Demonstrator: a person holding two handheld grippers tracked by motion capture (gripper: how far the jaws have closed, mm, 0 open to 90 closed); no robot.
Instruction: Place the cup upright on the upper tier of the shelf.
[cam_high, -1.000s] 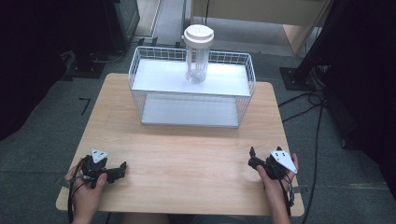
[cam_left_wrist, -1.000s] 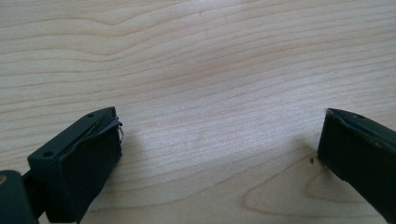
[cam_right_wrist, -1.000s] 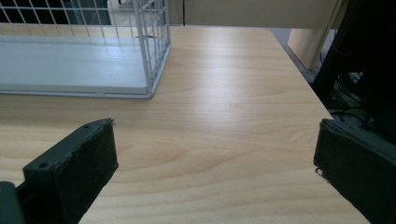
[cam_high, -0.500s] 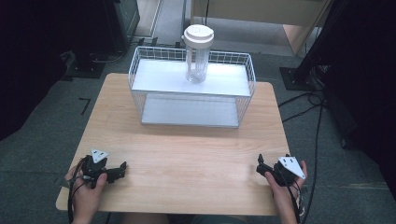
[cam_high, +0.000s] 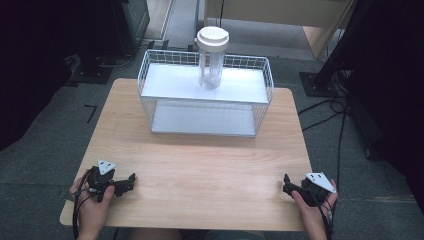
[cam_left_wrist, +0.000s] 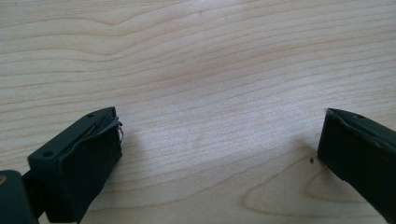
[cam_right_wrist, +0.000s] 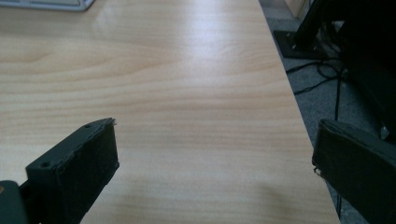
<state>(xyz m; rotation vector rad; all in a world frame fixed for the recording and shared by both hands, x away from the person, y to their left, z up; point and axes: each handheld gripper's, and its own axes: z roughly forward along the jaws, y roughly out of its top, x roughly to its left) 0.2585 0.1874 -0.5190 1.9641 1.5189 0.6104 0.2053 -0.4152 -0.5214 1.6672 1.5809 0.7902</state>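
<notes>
A clear plastic bottle (cam_high: 212, 59) with a white lid (cam_high: 213, 37) stands upright on the top shelf of the wire basket (cam_high: 207, 95), far from both grippers. It looks light, rigid and slippery; its body seems the best hold. The left gripper (cam_high: 131, 180) and right gripper (cam_high: 286, 183) rest spread wide, grasping nothing.

A white wire basket (cam_high: 206, 95) is set on the light wooden table (cam_high: 200, 165), well ahead of both tongs and between them. A clear plastic bottle with a white lid (cam_high: 212, 56) is stood upright in it. The left tongs (cam_high: 131, 181) and right tongs (cam_high: 287, 184) are held well apart at the near edge.
</notes>
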